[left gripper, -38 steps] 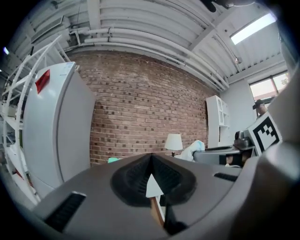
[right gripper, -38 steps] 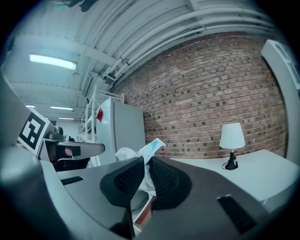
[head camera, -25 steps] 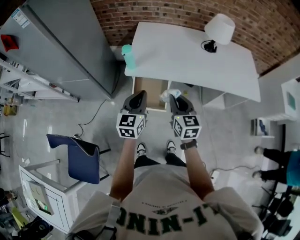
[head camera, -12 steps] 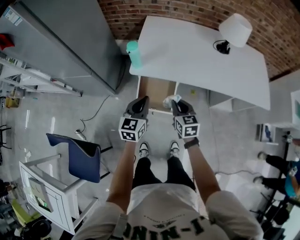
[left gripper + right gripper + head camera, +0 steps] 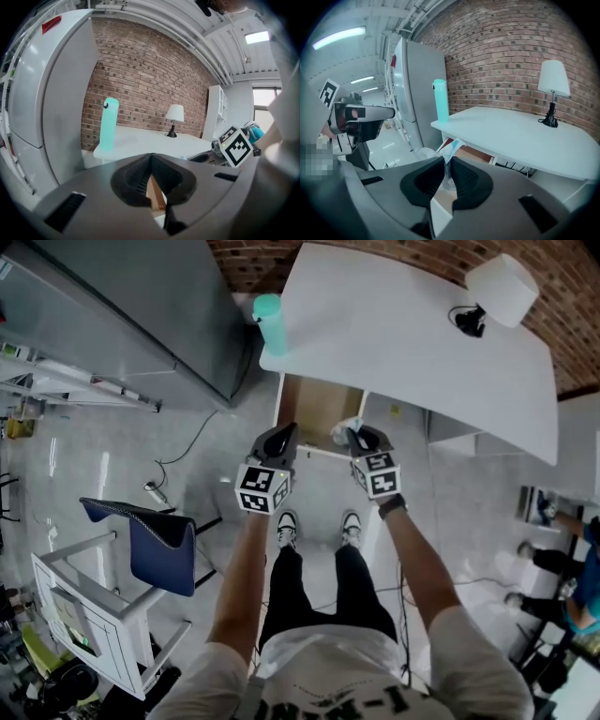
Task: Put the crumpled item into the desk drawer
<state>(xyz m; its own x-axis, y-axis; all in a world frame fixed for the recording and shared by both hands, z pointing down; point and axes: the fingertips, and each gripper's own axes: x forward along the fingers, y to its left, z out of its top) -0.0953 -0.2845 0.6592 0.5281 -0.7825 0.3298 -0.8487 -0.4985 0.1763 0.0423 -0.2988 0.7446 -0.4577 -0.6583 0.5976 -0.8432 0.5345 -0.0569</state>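
The crumpled item (image 5: 449, 149) is a white wad of paper or plastic, pinched between the jaws of my right gripper (image 5: 446, 165), which is shut on it. In the head view the crumpled item (image 5: 344, 427) hangs at the front edge of the open desk drawer (image 5: 314, 409), whose wooden inside shows under the white desk (image 5: 412, 343). My right gripper (image 5: 357, 435) is over the drawer's front right corner. The left gripper (image 5: 281, 434) is beside the drawer's front left corner. Its fingertips (image 5: 151, 156) meet with nothing between them.
A teal bottle (image 5: 272, 322) stands on the desk's left corner and a white lamp (image 5: 502, 289) at its far right. A grey fridge (image 5: 112, 315) rises to the left. A blue chair (image 5: 141, 540) sits behind on the left. The person's shoes (image 5: 286, 526) are just before the drawer.
Both grippers have sunk and come closer to the open drawer, the right one still holding the crumpled item. The head has leaned forward, so more of the drawer's inside shows.
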